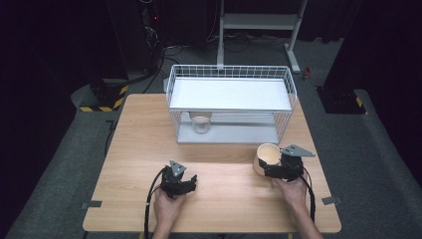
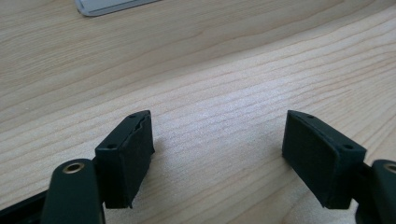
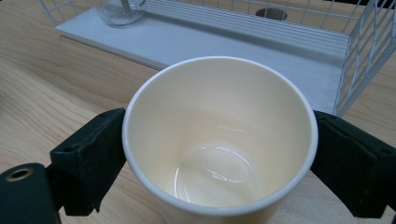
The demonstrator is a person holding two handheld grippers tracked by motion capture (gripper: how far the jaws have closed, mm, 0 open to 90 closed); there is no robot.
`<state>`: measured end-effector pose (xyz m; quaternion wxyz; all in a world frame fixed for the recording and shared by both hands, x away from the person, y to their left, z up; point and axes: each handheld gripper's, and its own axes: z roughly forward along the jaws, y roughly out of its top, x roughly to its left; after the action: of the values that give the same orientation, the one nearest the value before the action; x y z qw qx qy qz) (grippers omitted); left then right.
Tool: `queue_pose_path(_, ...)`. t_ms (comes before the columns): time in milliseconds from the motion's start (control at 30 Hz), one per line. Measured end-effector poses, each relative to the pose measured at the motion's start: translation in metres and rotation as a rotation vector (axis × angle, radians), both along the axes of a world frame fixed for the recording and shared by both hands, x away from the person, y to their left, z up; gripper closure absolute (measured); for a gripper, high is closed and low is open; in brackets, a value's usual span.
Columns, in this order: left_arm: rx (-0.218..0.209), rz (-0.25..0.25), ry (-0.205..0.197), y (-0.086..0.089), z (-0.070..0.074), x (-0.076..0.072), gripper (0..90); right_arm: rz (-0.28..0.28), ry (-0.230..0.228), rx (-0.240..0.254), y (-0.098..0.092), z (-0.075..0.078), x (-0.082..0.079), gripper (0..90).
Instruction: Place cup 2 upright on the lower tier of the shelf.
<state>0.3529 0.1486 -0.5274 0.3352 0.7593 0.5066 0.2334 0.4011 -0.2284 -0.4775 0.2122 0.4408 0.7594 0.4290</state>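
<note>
The right hand-held gripper (image 1: 275, 169) sits at the near right of the light wooden counter (image 1: 224, 194), the person's right hand (image 1: 292, 191) behind it with the forearm coming in from the near edge; its two black pads press on opposite sides of a cream paper cup with a glossy inside (image 3: 219, 140), so it is grasping the cup; the cup leans a little, its open mouth turned up and toward the far side, and it stands just in front of the right end of a white wire rack with a flat white shelf on top (image 1: 230, 94); the left hand-held gripper (image 1: 185, 183) rests low over the counter's near middle, well apart from the cup, held by the left hand (image 1: 168, 206); in the left gripper view its jaws stand apart, released, with bare wood between them; under the rack's shelf, on its white base, a small clear glass jar (image 1: 200, 123) stands toward the left, well clear of the cup; the rack's wire side rises just beyond the cup's right rim.
</note>
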Motion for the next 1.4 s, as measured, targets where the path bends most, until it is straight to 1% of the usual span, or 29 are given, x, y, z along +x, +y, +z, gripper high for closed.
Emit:
queue_pose_path(133, 0.0, 0.0, 0.001, 0.0, 0.0, 0.0, 25.5, -0.003, 0.002, -0.013, 0.002, -0.0012, 0.0018, 8.6)
queue_pose_path(233, 0.0, 0.0, 0.0, 0.0, 0.0, 0.0, 25.4, -0.004, -0.006, -0.028, 0.0032, -0.0017, 0.0027, 8.7)
queue_pose_path(467, 0.0, 0.0, 0.0, 0.0, 0.0, 0.0, 25.4, 0.002, -0.008, -0.041, 0.0036, -0.0016, 0.0029, 9.7)
queue_pose_path(633, 0.0, -0.001, 0.0, 0.0, 0.0, 0.0, 25.5, 0.006, 0.003, -0.051, 0.004, 0.0001, 0.0038, 9.9)
queue_pose_path(967, 0.0, 0.0, 0.0, 0.0, 0.0, 0.0, 25.5, 0.01, 0.007, -0.052, 0.0036, 0.001, 0.0041, 10.0)
queue_pose_path(1033, 0.0, 0.0, 0.0, 0.0, 0.0, 0.0, 25.4, 0.01, 0.013, -0.048, 0.0039, 0.0013, 0.0037, 10.1)
queue_pose_path(1333, 0.0, -0.001, 0.0, 0.0, 0.0, 0.0, 25.4, 0.023, 0.019, -0.049, 0.0048, 0.0026, 0.0041, 10.2)
queue_pose_path(1400, 0.0, -0.001, 0.0, 0.0, 0.0, 0.0, 25.4, 0.03, 0.015, -0.056, 0.0054, 0.0029, 0.0047, 10.1)
